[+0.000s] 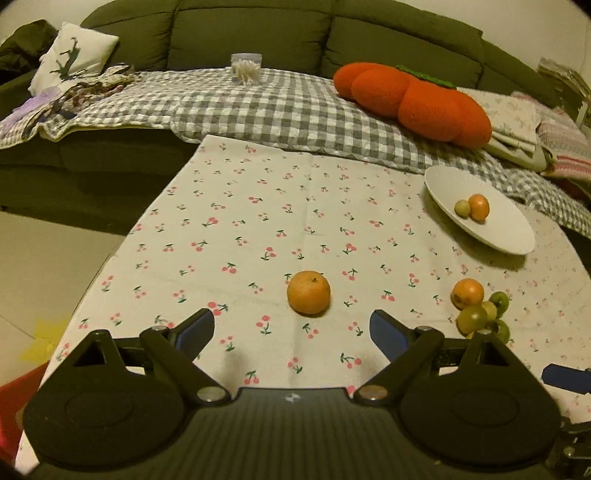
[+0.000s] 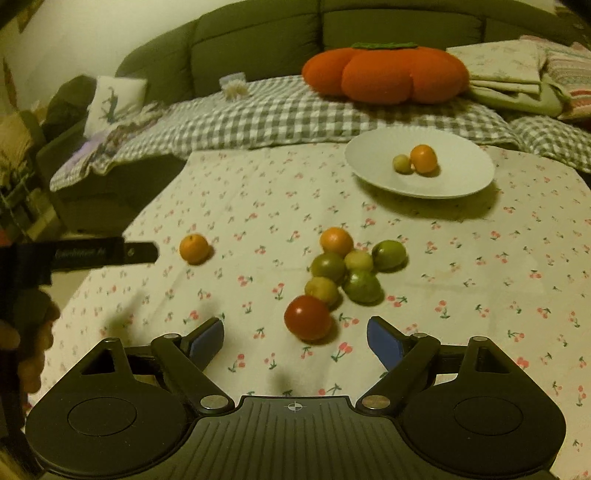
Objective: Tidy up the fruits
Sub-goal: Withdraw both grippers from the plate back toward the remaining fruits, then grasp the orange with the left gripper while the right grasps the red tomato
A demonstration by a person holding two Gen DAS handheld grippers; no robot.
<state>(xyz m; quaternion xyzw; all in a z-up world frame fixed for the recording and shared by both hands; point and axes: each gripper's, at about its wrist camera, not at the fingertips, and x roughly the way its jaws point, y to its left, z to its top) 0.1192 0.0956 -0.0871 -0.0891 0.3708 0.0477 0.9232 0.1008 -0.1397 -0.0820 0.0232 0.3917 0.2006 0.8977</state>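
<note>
My left gripper [image 1: 292, 328] is open and empty, just short of a lone orange [image 1: 308, 292] on the cherry-print cloth. My right gripper [image 2: 295, 338] is open and empty, with a red tomato [image 2: 307, 317] just beyond and between its fingers. Behind the tomato lies a cluster of green and yellow fruits [image 2: 354, 271] with a small orange [image 2: 336, 240]. The lone orange also shows in the right wrist view [image 2: 194, 248]. A white plate [image 2: 461, 177] at the far right holds a small orange [image 2: 423, 158] and a yellow-green fruit [image 2: 402, 163]. The plate also shows in the left wrist view [image 1: 509, 236].
The cherry-print cloth [image 1: 258, 221] covers the table. Behind it stands a green sofa [image 1: 258, 33] with a checked blanket [image 1: 258, 103], an orange pumpkin cushion [image 1: 413, 96] and folded linens [image 2: 517, 70]. The left gripper's finger [image 2: 110, 253] reaches in at the right wrist view's left.
</note>
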